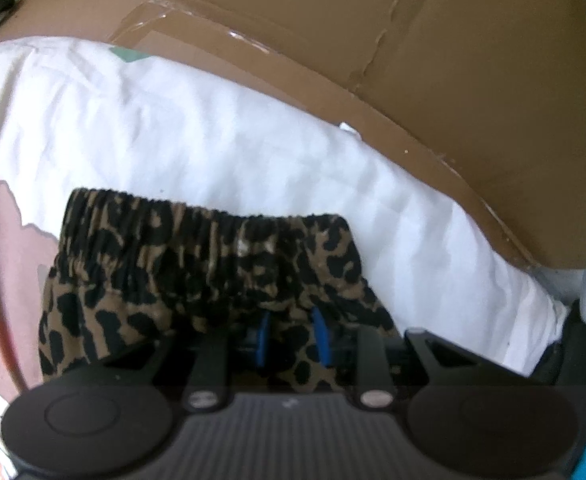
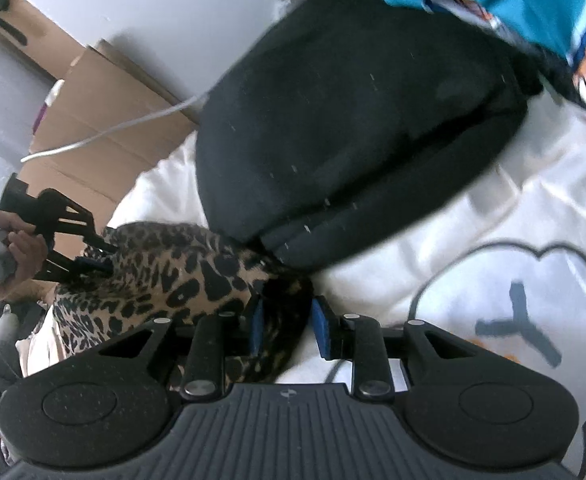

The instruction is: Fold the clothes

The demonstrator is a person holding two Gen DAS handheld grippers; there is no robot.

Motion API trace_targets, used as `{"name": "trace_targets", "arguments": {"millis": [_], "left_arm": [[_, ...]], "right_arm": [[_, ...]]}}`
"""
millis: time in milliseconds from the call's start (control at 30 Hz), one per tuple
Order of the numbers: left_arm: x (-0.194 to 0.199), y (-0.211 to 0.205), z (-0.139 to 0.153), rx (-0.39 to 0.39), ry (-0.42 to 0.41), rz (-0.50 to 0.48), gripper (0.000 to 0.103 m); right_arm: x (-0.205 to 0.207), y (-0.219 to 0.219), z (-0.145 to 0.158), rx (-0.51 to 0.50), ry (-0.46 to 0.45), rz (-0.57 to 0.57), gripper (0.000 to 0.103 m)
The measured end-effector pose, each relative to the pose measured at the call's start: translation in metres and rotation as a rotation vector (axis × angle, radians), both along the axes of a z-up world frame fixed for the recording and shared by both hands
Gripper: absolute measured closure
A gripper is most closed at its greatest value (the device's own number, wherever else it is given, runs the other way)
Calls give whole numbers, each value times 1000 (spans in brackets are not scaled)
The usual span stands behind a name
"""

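The left gripper (image 1: pixel 291 334) is pointed down into a leopard-print garment (image 1: pixel 197 264), its blue pads (image 1: pixel 320 334) set narrowly with a fold of the printed cloth caught between them — whether the pads press the cloth cannot be told with certainty, though fabric is seen bunched over and between both fingers. The garment's gathered elastic waistband (image 1: pixel 209 216) is stretched across the left wrist view just beyond the fingertips. It is spread on a white bedsheet (image 1: pixel 173 128), beyond which a flattened cardboard box (image 1: pixel 433 60) with clear tape is seen.

From the right wrist view, the right gripper (image 2: pixel 285 320) is held low over the bed, its jaws narrow, with a dark fold of the same garment lying between the blue pads; the left pad is touched by cloth, the right pad appears clear of it. A person's hand (image 2: pixel 5 248) is shown at the far left. A black cushion (image 2: pixel 353 128) is seen just behind the garment — touching its far edge — and a bright blue printed cloth (image 2: pixel 513 4) lies beyond.
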State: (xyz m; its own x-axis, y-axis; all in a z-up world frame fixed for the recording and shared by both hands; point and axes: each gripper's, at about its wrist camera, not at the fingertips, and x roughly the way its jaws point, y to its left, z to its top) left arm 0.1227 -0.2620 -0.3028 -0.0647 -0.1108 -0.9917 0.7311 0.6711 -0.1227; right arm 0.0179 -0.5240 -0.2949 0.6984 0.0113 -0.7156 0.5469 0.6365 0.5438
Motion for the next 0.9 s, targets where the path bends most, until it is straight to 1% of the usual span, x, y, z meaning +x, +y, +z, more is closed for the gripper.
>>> {"name": "trace_targets", "arguments": {"millis": [33, 67, 100, 133, 167, 233, 367, 433, 567, 700, 900], "left_arm": [[0, 1, 1, 1, -3, -2, 85], [1, 2, 2, -2, -4, -1, 90], [1, 5, 4, -8, -5, -5, 96], [1, 7, 6, -14, -5, -10, 98], [2, 9, 9, -25, -2, -16, 100], [3, 13, 19, -47, 5, -24, 101], [3, 15, 42, -94, 6, -52, 101], [-2, 15, 52, -113, 8, -61, 101], [3, 14, 67, -154, 24, -76, 102], [9, 7, 67, -194, 47, -55, 102], [4, 1, 65, -222, 64, -74, 102]], "right_arm": [[0, -1, 2, -3, -12, 1, 75], [1, -1, 3, -2, -20, 2, 75], [2, 0, 2, -5, -18, 5, 79], [3, 0, 2, -8, -16, 8, 88], [3, 2, 1, -15, -10, 13, 92], [3, 4, 0, -20, -8, 12, 96], [-1, 7, 1, -24, -20, -6, 97], [-2, 9, 2, -28, -24, -14, 98], [-4, 11, 7, -39, -32, -25, 98], [-5, 11, 8, -50, -31, -26, 99], [-10, 10, 14, -75, -34, -39, 100]]}}
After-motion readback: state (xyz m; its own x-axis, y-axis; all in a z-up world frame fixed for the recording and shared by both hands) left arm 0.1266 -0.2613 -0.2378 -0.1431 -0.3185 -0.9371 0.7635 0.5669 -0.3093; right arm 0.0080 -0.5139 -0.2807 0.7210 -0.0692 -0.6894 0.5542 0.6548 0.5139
